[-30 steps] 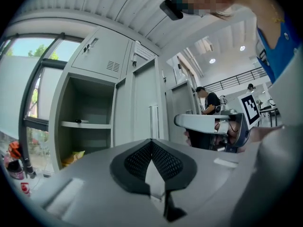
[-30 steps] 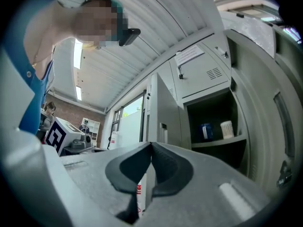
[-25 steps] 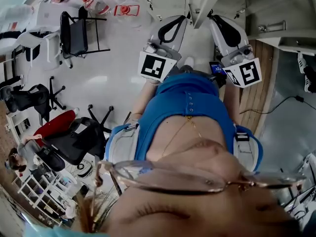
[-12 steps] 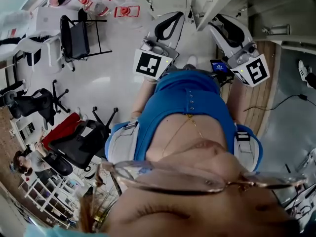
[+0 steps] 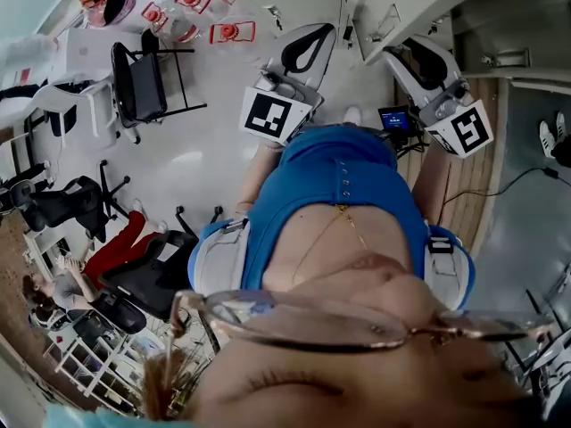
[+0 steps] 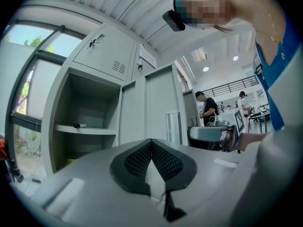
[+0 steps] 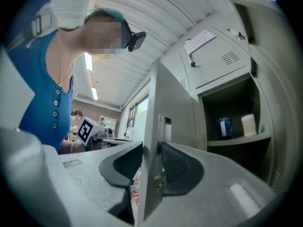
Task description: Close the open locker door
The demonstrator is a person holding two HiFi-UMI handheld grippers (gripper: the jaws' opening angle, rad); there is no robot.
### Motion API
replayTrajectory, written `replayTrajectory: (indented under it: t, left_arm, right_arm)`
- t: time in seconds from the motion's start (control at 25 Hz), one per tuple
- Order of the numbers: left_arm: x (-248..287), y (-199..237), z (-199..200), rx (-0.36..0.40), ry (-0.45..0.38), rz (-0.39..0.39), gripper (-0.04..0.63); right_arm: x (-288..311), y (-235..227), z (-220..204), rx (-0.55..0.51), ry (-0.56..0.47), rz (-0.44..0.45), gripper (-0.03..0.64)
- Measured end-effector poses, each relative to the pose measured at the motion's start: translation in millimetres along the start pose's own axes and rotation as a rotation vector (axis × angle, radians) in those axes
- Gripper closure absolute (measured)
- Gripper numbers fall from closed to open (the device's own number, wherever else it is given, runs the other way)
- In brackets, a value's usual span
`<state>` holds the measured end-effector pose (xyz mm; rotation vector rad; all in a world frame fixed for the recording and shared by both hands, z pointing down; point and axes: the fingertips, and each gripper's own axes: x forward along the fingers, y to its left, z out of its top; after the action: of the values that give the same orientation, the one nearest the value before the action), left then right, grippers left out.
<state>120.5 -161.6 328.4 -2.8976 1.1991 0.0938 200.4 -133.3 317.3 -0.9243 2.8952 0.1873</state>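
Note:
In the right gripper view the grey locker door (image 7: 154, 126) stands edge-on between the jaws of my right gripper (image 7: 151, 150). The jaws are opening, and the black pads (image 7: 180, 171) flank the door's edge without clamping it. Right of the door is the open compartment (image 7: 232, 126), with a blue can (image 7: 224, 126) and a white item on its shelf. My left gripper (image 6: 151, 145) is shut on nothing and points at another open locker bay (image 6: 85, 122). The head view has both grippers, left (image 5: 299, 56) and right (image 5: 428, 65), below the door (image 5: 401, 7).
A black folding chair (image 5: 143, 74) and office chairs (image 5: 134, 275) stand on the floor to the left, near a seated person in red trousers (image 5: 120, 243). Wooden boards (image 5: 464, 176) and a cable lie to the right. Closed lockers (image 6: 161, 103) and standing people (image 6: 208, 110) are beyond the left gripper.
The locker door now shows broader and further right at the top of the head view. The right gripper has shifted right with it, and the left gripper has moved slightly left.

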Motion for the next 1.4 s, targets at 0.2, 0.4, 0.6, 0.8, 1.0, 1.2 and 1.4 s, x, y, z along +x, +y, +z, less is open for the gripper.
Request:
replayTrajectory:
  t: [0.2,0.4,0.6,0.8,1.0,1.2,1.4]
  left_arm:
    - [-4,12,-1,0.0,0.013,-0.005,0.594]
    - [-12,22,-2,-0.017,0.015,0.003,0.594]
    - [-25,29,1,-0.029,0.004,0.02,0.594]
    - [-41,52,-2,-0.039,0.025,0.062,0.594]
    - [-53,70,-2,-0.051,0.006,0.075,0.594]
    - [-67,85,-1,-0.049,-0.008,0.091,0.594]
    - [-80,104,0,-0.054,-0.011,0.116,0.594]
  right_arm:
    - [13,9,0,-0.004,0.003,0.008,0.502]
    - [29,20,-1,0.008,0.008,0.027,0.512]
    - [50,38,4,0.02,0.035,0.061,0.522]
    - [80,52,-2,0.014,0.044,0.094,0.528]
    - [102,56,-6,0.0,0.042,0.113,0.531]
    - [120,62,-6,0.004,0.045,0.124,0.532]
    - [138,62,-9,0.029,0.041,0.129,0.525]
